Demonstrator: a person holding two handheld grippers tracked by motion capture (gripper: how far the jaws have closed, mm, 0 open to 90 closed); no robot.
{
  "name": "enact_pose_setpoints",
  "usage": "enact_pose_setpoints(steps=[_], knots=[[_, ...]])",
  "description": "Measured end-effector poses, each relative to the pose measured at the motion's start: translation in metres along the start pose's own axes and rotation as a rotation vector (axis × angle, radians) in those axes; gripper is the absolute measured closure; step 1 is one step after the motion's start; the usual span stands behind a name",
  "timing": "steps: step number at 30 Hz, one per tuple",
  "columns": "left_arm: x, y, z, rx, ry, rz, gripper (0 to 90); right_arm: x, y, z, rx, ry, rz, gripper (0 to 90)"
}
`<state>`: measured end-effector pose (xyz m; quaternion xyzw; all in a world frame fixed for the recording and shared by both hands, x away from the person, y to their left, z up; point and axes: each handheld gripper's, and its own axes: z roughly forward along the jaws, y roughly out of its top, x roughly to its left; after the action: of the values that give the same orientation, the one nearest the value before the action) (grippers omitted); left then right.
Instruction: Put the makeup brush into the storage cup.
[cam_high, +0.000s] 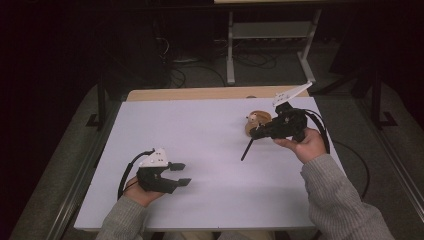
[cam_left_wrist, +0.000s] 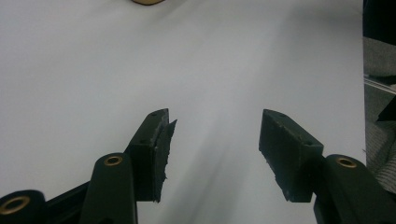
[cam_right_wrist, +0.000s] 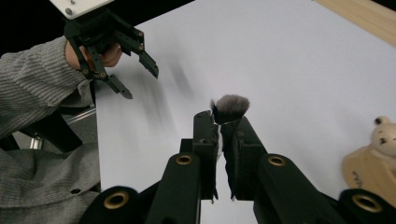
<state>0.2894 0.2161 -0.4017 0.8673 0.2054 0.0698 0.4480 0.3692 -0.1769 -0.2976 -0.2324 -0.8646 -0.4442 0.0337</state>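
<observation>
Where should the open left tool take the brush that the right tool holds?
Grip the brush by its thin black handle, which slants free below the right tool. The left tool would best come from the person's left, jaws across the handle. The bristles beyond the right tool's jaws look too soft to hold.

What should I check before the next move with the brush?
1. Right gripper shut on the brush: ok.
2. Bristles clear of the jaws: ok, the tuft sticks out past the tips.
3. Handle clear of the white table: cannot tell.
4. Left gripper open, nothing between its jaws: ok.
5. Left gripper apart from the brush: ok.
6. Wooden bear holder upright beside the right gripper: ok.
</observation>
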Motion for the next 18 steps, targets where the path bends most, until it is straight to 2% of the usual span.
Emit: enact_pose_setpoints(steps=[5, 7, 10, 18], knots=[[0.001, -0.001, -0.003, -0.003, 0.007, -0.004, 41.7, -0.003, 0.01, -0.007, 0.002, -0.017, 0.001, 82.0], [0.0, -0.001, -0.003, -0.018, 0.009, -0.019, 41.5, -0.005, 0.014, -0.01, 0.003, -0.021, -0.002, 82.1], [0.0, -0.001, -0.005, -0.018, 0.012, -0.013, 40.9, -0.008, 0.02, -0.015, -0.002, -0.025, 0.0, 82.0], [0.0, -0.002, -0.007, -0.023, -0.001, -0.032, 40.7, -0.014, 0.036, -0.024, -0.001, -0.041, -0.005, 82.1]])
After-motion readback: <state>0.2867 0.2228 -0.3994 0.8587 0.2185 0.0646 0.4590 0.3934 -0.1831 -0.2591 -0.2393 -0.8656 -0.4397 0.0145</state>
